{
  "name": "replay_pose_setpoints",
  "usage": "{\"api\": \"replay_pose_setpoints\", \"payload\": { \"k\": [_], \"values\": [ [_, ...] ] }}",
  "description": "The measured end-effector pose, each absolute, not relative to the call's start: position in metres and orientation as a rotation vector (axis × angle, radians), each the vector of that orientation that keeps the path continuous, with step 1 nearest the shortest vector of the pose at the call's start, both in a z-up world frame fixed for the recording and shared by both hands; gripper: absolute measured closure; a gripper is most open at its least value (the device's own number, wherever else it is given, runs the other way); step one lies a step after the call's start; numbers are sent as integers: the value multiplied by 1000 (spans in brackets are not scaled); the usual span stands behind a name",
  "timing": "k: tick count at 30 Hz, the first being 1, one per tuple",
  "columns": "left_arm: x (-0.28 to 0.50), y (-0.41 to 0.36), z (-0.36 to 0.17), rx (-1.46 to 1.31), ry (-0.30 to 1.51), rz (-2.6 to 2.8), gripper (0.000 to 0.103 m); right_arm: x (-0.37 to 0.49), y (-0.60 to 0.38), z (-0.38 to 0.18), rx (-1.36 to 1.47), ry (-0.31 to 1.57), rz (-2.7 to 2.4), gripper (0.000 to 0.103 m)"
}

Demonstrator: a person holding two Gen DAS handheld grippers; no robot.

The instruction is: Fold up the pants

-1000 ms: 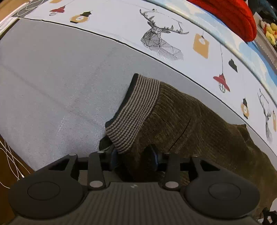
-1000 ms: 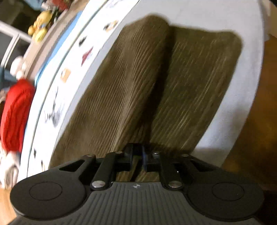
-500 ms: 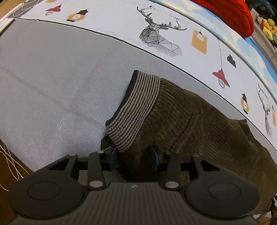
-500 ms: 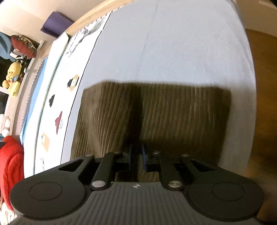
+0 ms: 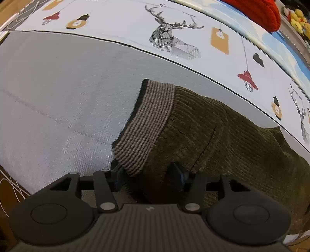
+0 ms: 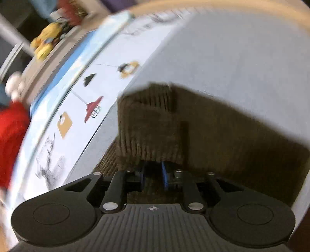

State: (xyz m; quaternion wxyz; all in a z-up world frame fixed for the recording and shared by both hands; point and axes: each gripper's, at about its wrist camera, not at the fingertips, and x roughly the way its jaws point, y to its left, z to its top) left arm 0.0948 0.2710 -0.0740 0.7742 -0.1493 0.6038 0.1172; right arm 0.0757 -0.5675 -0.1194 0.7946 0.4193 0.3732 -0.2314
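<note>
The pants (image 5: 213, 135), olive corduroy with a striped waistband (image 5: 147, 124), are lying across the lower right of the left wrist view on a grey sheet (image 5: 58, 97). The left gripper (image 5: 148, 172) is straddling the waistband's near corner; its jaws have just been opening and are standing spread, cloth between them. A deer-and-lamp printed cover (image 5: 174, 34) is running along the top, a red cushion (image 5: 259, 13) lying at upper right.

In the blurred right wrist view, the right gripper (image 6: 153, 175) is sitting under a folded cuff (image 6: 149, 124); its jaws have just been opening, a narrow gap showing with cloth behind them, and whether they are pinching it I cannot tell. A yellow toy (image 6: 46, 42) is sitting at upper left.
</note>
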Motion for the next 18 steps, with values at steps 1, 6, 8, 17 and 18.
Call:
{"api": "replay_pose_setpoints", "payload": {
  "k": [1, 6, 8, 17, 18],
  "values": [
    [95, 270, -75, -321, 1309, 252, 43, 76, -570, -121, 914, 799, -507, 85],
    [95, 270, -74, -325, 1308, 250, 43, 70, -570, -112, 867, 789, -545, 78],
    [95, 270, -74, -325, 1308, 247, 43, 69, -574, -114, 870, 781, -572, 70],
    [96, 266, -75, -298, 1312, 238, 41, 86, -584, -127, 844, 820, -494, 45],
    [96, 266, -75, -297, 1312, 238, 41, 87, -584, -127, 847, 817, -492, 45]
  ]
}}
